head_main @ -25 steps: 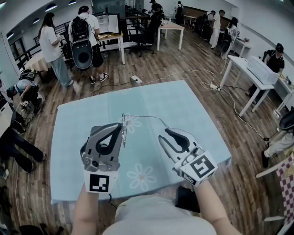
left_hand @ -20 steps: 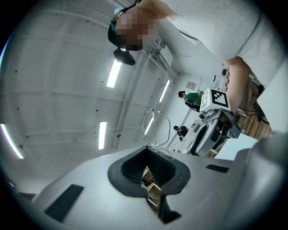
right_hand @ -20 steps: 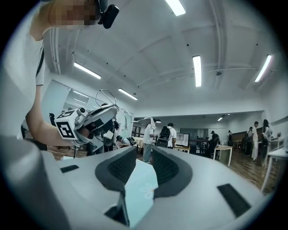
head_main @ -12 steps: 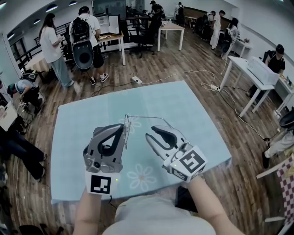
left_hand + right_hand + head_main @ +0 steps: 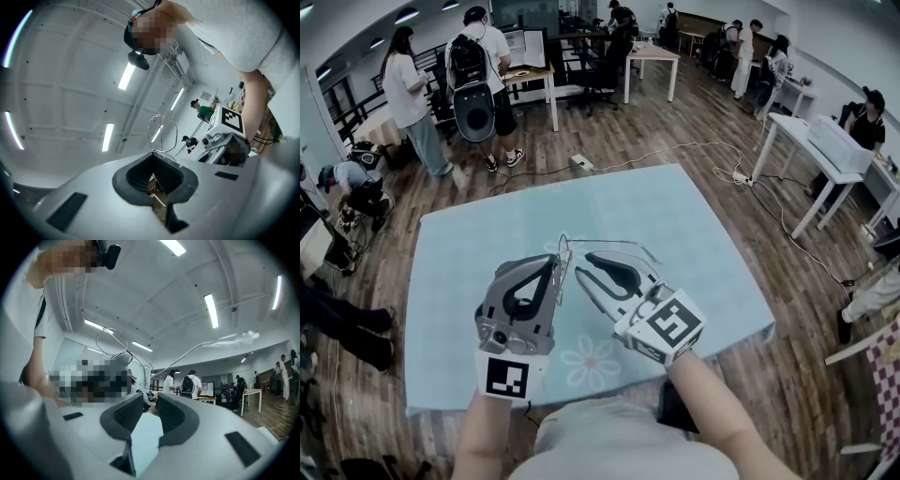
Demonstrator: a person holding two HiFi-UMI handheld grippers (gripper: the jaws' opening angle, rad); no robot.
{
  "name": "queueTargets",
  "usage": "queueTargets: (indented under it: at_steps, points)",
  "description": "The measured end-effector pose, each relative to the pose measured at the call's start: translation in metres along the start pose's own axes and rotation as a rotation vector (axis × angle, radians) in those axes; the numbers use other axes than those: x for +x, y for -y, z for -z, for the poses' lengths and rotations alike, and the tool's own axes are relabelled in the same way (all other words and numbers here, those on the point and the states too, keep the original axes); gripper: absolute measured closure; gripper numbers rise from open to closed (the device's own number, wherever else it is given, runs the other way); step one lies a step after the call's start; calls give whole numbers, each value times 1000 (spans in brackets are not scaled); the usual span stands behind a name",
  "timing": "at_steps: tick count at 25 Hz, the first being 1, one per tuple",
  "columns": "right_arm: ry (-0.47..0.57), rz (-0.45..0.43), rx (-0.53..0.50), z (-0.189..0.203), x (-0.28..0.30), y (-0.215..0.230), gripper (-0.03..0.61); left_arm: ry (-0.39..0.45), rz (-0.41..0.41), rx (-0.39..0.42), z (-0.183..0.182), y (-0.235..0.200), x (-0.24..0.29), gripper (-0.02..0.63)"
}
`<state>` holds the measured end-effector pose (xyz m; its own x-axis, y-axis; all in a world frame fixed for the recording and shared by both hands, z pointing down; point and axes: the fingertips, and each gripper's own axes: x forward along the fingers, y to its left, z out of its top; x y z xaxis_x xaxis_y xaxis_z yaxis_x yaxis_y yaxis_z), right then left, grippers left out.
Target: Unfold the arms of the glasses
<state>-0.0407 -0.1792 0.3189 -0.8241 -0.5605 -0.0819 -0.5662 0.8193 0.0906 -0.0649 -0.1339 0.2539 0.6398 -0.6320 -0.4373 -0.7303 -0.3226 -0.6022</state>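
Table (image 5: 765, 327) is standing on a wood-plank floor (image 5: 656, 131). A pale blue cloth (image 5: 694, 234) is covering its whole top, lying flat with faint fold creases. White flower prints (image 5: 592, 361) are showing on the cloth near the front edge.

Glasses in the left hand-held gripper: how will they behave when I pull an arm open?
Probably springy rather than stiff: the glasses are thin wire. Likely very light: the left hand-held gripper holds them up with one small pinch. Fragile, I'd guess: the long arm looks easy to bend.
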Motion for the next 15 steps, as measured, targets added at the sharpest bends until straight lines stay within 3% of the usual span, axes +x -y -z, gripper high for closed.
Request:
queueTargets:
  at_steps: [4,8,15]
  points:
    - [14,-45,-10,1,9,-6,488,3,6,-10,-1,1,2,606]
    - [-24,-28,-21,1,14,-7,511,0,9,-13,-1,3,0,606]
    - [22,-42,-20,-1,14,-8,543,-13,10,-6,4,-1,-2,606]
